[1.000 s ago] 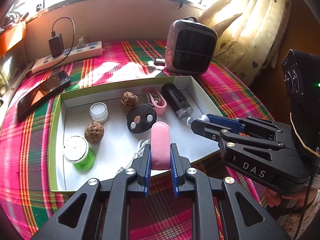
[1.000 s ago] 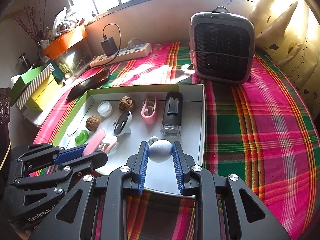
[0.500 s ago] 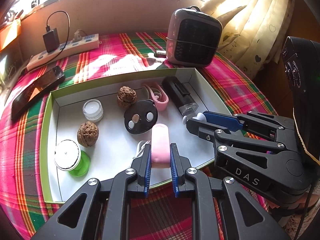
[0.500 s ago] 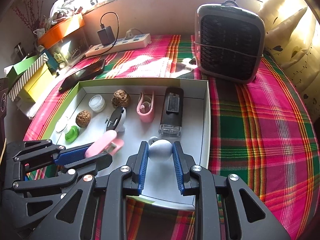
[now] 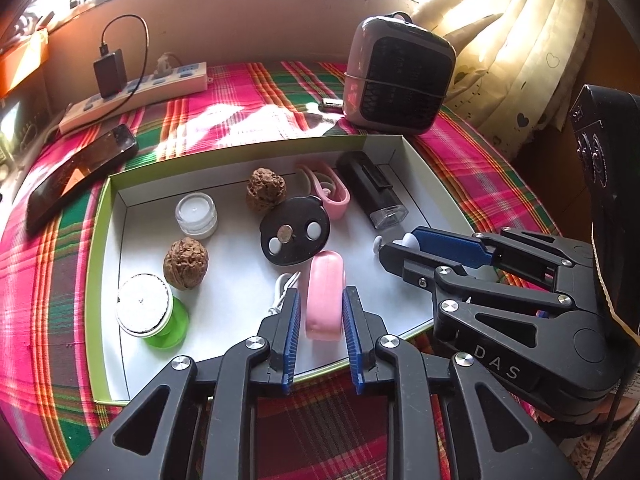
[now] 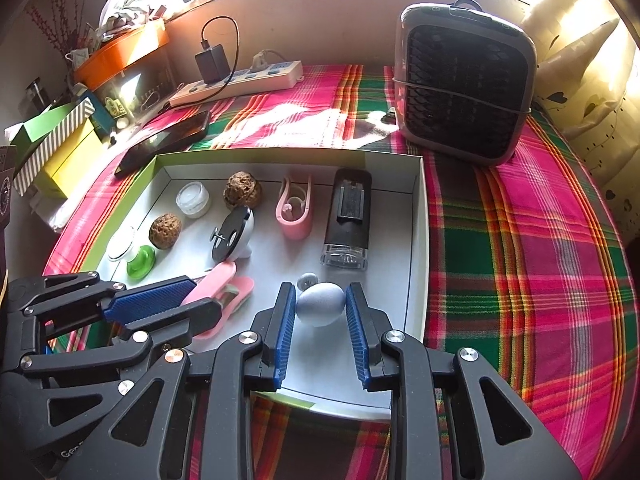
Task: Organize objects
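A shallow white box with a green rim (image 5: 100, 240) lies on the plaid cloth. My left gripper (image 5: 320, 292) hangs over its near edge, jaws opening around a pink oblong case (image 5: 324, 300) that rests on the box floor, with a thin gap at the left pad. My right gripper (image 6: 321, 288) is just to the right, jaws opening around a pale blue egg-shaped piece (image 6: 320, 304) that sits on the floor beside a small clear ball (image 6: 307, 280). Each gripper also shows in the other's view, the right gripper (image 5: 396, 244) and the left gripper (image 6: 206, 296).
The box also holds two walnuts (image 5: 186, 258), a small jar (image 5: 196, 214), a green-based cap (image 5: 144, 312), a black disc (image 5: 294, 230), a pink clip (image 5: 330, 194) and a black device (image 5: 372, 188). Behind stand a heater (image 6: 464, 88), a power strip (image 6: 240, 80) and a phone (image 6: 164, 140).
Both pairs of jaws have widened slightly off the pink case and the blue egg piece. Both hands have stayed over the box's near edge.
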A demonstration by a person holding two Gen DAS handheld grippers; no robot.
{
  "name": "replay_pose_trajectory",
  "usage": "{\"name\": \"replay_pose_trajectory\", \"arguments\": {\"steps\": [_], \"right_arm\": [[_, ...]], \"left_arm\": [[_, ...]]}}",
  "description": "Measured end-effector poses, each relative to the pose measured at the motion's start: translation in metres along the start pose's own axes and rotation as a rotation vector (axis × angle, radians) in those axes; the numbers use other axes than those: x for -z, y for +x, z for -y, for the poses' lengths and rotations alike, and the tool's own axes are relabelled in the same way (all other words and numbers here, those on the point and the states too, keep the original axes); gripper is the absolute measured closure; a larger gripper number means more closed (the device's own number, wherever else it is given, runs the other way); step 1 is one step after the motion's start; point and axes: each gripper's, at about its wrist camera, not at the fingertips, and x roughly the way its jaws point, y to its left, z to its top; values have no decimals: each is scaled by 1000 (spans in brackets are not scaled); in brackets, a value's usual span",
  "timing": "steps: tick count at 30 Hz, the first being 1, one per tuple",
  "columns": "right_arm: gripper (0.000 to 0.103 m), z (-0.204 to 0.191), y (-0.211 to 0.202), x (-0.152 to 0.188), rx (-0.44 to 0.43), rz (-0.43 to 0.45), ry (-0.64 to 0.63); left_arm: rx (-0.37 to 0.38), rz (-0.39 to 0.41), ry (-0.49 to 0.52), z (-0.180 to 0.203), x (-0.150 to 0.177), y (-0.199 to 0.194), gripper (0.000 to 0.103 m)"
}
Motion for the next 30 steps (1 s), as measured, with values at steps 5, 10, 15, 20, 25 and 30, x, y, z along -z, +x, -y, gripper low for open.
{"name": "replay_pose_trajectory", "arguments": {"steps": [5,10,15,20,25,30], "right_arm": [[68,-2,-3,3,8,11,4],[67,-3,-15,7,5,39,26],[67,-5,-34,15,12,88,42],[67,-12,-51,27,30,127,35],[67,-21,-63,36,57,156,10],[67,-28,-68,51,80,161,-7]], "left_arm": [[-41,21,1,-1,3,-6,76],[-63,48,-7,-2,8,-17,73],[-90,88,-9,0,17,-32,73],[-99,113,-23,1,27,-44,73],[-100,124,-24,4,37,-54,72],[-116,125,-32,5,52,-59,72]]}}
